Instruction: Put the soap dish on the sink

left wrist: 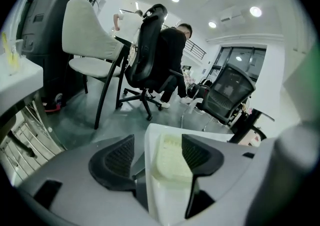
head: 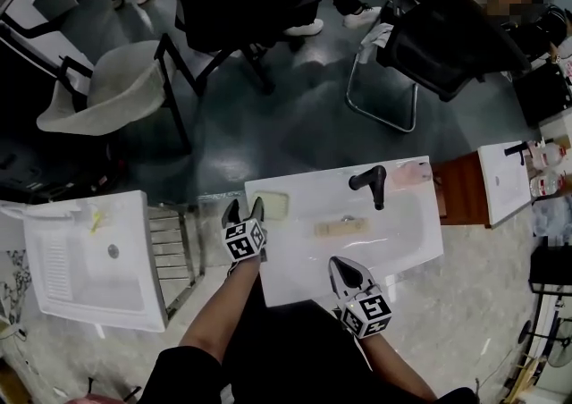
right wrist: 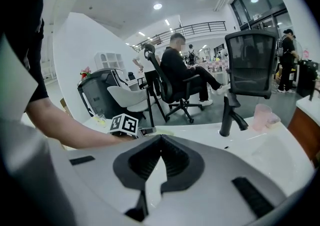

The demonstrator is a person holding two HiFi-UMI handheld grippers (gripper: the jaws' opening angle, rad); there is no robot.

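The soap dish [head: 274, 206], pale yellow-green, lies on the far left corner of the white sink [head: 402, 246]. My left gripper [head: 246, 207] hovers at that corner, jaws spread wide. In the left gripper view the soap dish [left wrist: 169, 159] rests on the sink's corner [left wrist: 152, 137] between the jaws, and the left pad [left wrist: 116, 159] stands clear of it, off the sink's edge. My right gripper [head: 340, 264] is over the sink's near rim, shut and empty. Its tips [right wrist: 160, 139] meet in the right gripper view, where the left gripper's marker cube [right wrist: 124, 124] shows ahead.
A black faucet [head: 371, 183] and a pink cup [head: 413, 172] stand on the sink's far rim, and a beige bar [head: 341, 228] lies in the basin. Another sink [head: 89, 259] and a metal rack [head: 174, 250] are to the left. Chairs and seated people are beyond.
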